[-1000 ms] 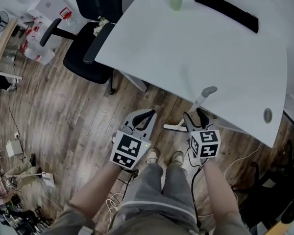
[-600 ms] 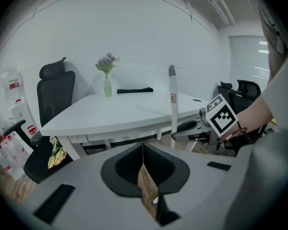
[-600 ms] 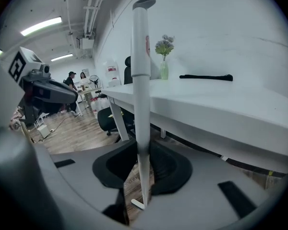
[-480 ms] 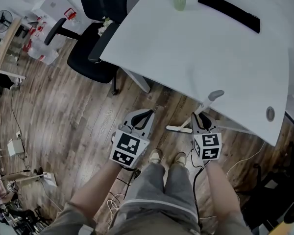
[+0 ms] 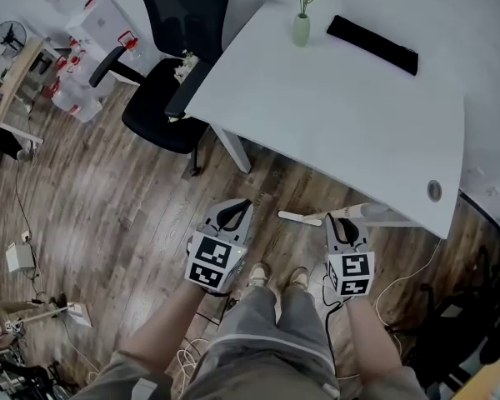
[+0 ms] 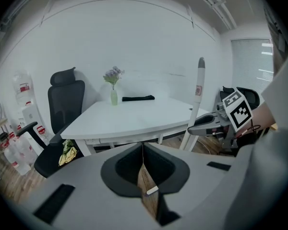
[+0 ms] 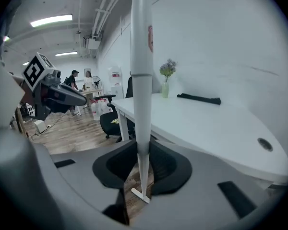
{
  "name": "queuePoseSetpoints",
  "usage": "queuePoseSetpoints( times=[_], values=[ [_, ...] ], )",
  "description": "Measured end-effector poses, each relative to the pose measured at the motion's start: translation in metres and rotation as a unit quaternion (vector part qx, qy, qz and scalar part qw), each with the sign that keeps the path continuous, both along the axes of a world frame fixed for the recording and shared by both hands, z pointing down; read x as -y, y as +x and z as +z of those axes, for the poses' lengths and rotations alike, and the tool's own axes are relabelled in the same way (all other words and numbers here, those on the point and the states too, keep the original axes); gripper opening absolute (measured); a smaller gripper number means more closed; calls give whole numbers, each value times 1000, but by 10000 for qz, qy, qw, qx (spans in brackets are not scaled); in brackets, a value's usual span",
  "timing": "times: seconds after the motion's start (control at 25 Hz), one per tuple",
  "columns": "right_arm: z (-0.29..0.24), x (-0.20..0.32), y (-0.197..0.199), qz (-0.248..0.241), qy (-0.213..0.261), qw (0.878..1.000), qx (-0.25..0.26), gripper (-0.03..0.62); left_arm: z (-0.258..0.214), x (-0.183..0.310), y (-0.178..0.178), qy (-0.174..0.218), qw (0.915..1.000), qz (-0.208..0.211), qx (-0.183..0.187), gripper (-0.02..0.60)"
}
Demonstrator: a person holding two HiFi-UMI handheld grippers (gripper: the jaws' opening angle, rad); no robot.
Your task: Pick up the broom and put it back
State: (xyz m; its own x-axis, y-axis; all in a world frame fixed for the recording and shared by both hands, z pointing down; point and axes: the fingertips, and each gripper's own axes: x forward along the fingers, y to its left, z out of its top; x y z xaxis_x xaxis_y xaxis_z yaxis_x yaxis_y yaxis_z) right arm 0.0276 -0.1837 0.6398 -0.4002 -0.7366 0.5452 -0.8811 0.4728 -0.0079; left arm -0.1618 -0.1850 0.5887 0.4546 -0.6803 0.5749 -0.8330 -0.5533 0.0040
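Right tongs (image 7: 143, 164) just closed, pinching upright white broom handle (image 7: 140, 80), left tongs (image 6: 143, 159) pressed together, empty, tabletop (image 7: 206, 123) beyond.

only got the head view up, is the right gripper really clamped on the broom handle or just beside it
Observer: Clamped. In the right gripper view the right gripper has just been closing its jaws, and the pads press on the white broom handle.
Operator: handle upright or leaning
Observer: Close to upright in the left gripper view, beside the edge of the table, with its top end higher than the tabletop.
Operator: left gripper got anything
Observer: No. In its own view the left gripper has its jaws together with nothing between them.
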Motion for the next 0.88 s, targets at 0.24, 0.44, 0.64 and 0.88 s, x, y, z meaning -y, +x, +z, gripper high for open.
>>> queuePoseSetpoints(
  times=[0.24, 0.44, 0.64, 0.88],
  values=[
    [-99, -10, 6, -21, 474, 9989, 24, 98, -58, -17, -9, 230, 9996, -120, -74, 20],
    [-182, -13, 11, -161, 794, 9965, 203, 98, -131, -17, -7, 922, 9952, 31, 333, 20],
    [-255, -26, 21, -217, 1117, 9921, 536, 98, -202, -26, 8, 1403, 9896, 186, 262, 20],
    [-331, -49, 31, -404, 1525, 9843, 795, 98, -261, -42, 17, 1660, 9860, 128, -12, 20]
  ],
)
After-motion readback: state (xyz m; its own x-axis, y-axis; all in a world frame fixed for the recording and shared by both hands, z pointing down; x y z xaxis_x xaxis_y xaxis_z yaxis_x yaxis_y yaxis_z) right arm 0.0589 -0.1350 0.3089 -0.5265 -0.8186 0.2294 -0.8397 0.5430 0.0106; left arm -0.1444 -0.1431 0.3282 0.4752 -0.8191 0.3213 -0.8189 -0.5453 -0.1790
